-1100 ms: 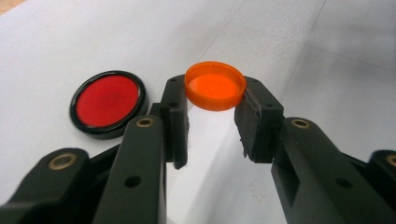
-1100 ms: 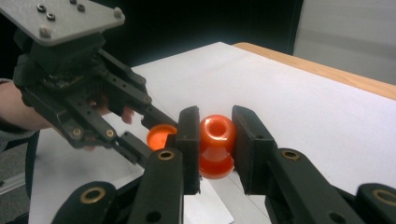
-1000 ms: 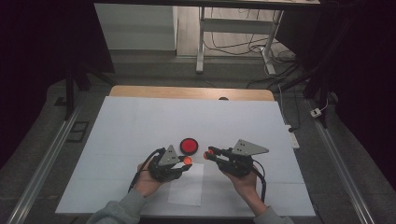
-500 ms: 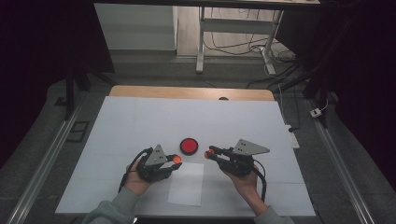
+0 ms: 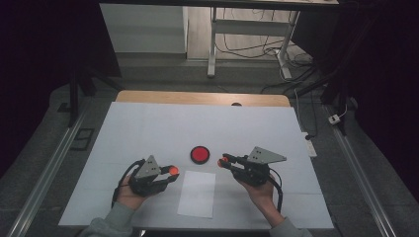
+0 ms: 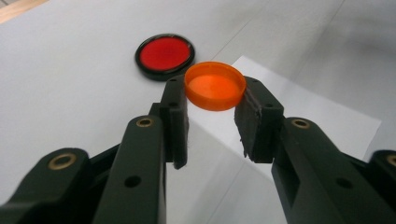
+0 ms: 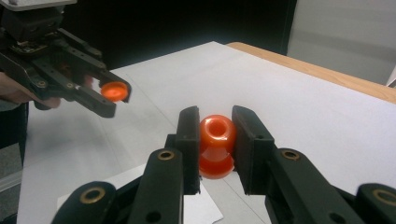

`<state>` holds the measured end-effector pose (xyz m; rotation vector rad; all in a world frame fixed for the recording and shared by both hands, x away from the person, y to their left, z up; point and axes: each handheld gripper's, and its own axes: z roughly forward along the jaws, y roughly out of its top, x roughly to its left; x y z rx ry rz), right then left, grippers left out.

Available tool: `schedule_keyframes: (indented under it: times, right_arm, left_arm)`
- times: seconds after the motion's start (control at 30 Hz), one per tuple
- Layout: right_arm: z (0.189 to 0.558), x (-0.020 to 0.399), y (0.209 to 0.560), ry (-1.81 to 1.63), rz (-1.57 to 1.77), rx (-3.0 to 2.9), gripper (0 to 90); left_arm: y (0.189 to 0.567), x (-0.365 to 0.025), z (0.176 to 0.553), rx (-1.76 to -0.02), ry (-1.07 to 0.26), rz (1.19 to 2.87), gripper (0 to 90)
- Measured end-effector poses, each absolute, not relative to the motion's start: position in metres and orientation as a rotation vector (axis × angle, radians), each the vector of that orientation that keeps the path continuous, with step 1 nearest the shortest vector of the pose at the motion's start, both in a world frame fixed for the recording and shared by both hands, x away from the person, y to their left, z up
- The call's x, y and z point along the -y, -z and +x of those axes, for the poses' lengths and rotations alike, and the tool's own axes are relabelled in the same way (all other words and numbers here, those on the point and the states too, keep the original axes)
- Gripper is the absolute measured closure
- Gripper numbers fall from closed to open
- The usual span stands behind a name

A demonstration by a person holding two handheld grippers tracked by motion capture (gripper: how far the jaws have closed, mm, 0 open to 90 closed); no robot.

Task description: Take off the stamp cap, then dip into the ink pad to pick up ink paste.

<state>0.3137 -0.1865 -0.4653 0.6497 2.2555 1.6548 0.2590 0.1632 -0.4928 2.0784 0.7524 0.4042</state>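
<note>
- White bench [image 5: 148, 128] is carrying a red disc [image 5: 200, 154] near its front edge.
- Left gripper [image 6: 212, 100] is grasping an orange cap [image 6: 215, 86].
- Right gripper [image 7: 215, 135] is clamping an orange bottle [image 7: 216, 144].

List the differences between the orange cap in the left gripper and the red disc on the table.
The orange cap is plain orange; the red disc is red with a black rim. The cap is clamped between the left gripper jaws, above the table; the disc lies flat on the white table cover, untouched. The cap looks like an open cup; the disc looks flat. Both are round.
</note>
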Motion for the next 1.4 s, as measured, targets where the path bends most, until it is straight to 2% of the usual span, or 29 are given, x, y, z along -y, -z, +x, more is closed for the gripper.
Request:
schedule_keyframes:
  times: [0.6, 1.4]
  right_arm:
    - [0.317, 0.188, 0.468, -1.634, 0.662, -2.259, 72.1]
    - [0.321, 0.184, 0.471, -1.608, 0.677, -2.28, 72.1]
  left_arm:
    - [0.502, -0.213, 0.237, -0.889, -0.427, 2.037, 65.1]
    - [0.504, -0.209, 0.241, -0.889, -0.415, 2.056, 65.0]
